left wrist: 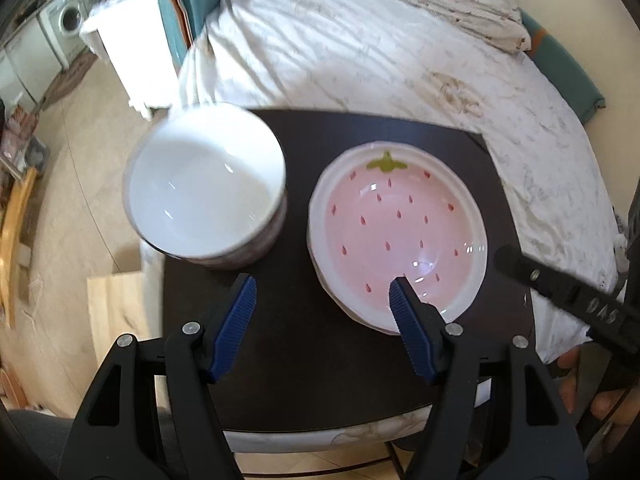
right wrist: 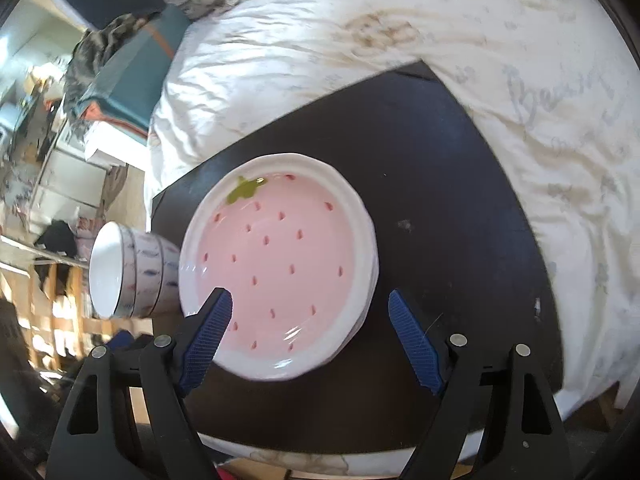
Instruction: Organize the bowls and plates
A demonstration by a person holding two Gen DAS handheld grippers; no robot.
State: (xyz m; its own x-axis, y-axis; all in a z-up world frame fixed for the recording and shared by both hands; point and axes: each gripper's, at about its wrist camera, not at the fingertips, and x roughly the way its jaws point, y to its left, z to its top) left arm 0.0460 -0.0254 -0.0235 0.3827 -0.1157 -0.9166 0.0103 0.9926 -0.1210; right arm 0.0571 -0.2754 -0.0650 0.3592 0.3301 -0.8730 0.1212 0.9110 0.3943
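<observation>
**Fingers spread, nothing held — stacks look set**

Fingers of both grippers, left (left wrist: 322, 294) and right (right wrist: 310, 308), are spread with nothing gripped. Plates (left wrist: 400, 236) are stacked under the left gripper's right finger; bowls (left wrist: 206, 188) sit nested ahead-left. Placing is judged finished. Next, only stack alignment need be checked, on the table (left wrist: 296, 340).

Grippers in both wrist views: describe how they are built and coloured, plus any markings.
The left gripper and the right gripper look alike: black plastic linkage arms with triangular cut-outs, silver round pivot pins, and tapered fingers faced with ribbed blue pads. In the left wrist view, the right gripper shows from the side as a black bar with embossed lettering too blurred to read. No cables or sleeves show.
</observation>
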